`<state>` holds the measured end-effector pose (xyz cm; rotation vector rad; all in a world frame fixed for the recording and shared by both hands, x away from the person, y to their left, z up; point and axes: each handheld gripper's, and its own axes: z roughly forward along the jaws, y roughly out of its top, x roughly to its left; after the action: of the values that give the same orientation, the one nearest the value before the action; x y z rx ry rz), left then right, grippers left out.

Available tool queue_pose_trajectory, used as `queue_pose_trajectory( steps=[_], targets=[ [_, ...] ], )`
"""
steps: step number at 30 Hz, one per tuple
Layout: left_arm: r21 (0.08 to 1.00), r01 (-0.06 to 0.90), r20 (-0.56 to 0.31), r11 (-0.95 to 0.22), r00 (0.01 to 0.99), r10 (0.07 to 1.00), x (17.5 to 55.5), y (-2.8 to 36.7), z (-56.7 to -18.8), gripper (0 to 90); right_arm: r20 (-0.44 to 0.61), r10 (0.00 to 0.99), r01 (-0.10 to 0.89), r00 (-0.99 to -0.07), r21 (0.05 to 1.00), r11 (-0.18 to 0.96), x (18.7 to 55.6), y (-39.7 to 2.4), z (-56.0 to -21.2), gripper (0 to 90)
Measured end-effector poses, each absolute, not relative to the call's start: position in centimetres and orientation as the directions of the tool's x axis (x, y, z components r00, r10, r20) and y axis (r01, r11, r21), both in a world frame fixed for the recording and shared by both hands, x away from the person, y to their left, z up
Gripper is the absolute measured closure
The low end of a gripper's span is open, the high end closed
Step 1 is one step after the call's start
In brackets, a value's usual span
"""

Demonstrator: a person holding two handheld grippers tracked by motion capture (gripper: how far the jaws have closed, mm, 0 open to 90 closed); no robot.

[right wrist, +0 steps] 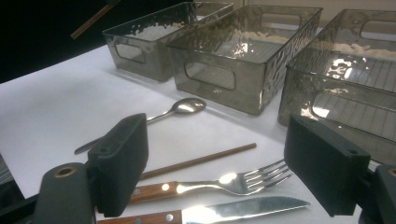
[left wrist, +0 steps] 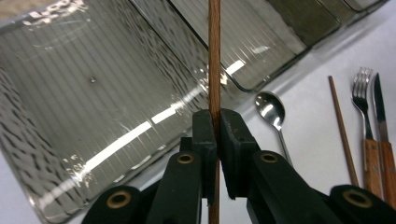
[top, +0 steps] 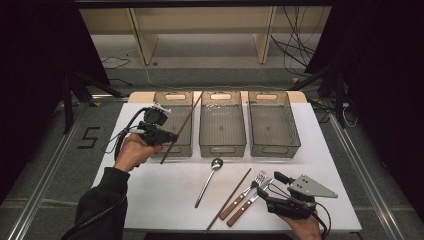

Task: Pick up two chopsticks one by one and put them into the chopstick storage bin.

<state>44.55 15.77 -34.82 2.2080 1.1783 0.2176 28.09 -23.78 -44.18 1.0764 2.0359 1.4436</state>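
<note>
The left gripper (top: 172,137) has its jaws pinched tight on a wooden chopstick (top: 181,128), holding it slanted over the left bin (top: 174,97), up off the table (top: 150,190). The left gripper view gives the close proof: the stick (left wrist: 214,56) runs straight up between the pressed pads, with the bin's ribbed floor (left wrist: 93,93) behind it. The high view can't settle that contact.

Down at the near right, the right gripper (top: 265,187) hovers with jaws spread wide and nothing between them. The right gripper view looks through the gap (right wrist: 217,172) at a fork (right wrist: 233,179) and a knife (right wrist: 243,210), whose wooden handles are cut off behind the near jaw.

Count: three clear bins, two chopsticks, with the second one (top: 229,199) lying on the table, and one spoon (top: 209,181).
</note>
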Motion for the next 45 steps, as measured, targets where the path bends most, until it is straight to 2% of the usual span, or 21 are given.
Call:
queue_pose_trajectory(
  steps=[12, 25, 45],
  targets=[
    [0.613, 0.695, -0.119, -0.376, 0.552, 0.826, 47.2, 16.4, -33.9, 84.6, 0.099, 0.784, 0.348, -0.613, 0.924, 0.156, 28.1, -23.8, -44.2, 22.6],
    [0.652, 0.697, -0.103, -0.298, 0.471, 0.876, 50.5, 18.2, -35.2, 84.5, 0.097, 0.779, 0.346, -0.62, 0.925, 0.16, 28.1, -23.8, -44.2, 22.7],
    [0.62, 0.725, -0.063, -0.299, 0.426, 0.902, 52.8, 18.9, -37.7, 84.5, 0.1, 0.774, 0.346, -0.625, 0.924, 0.16, 28.1, -23.7, -44.2, 22.8]
  ],
)
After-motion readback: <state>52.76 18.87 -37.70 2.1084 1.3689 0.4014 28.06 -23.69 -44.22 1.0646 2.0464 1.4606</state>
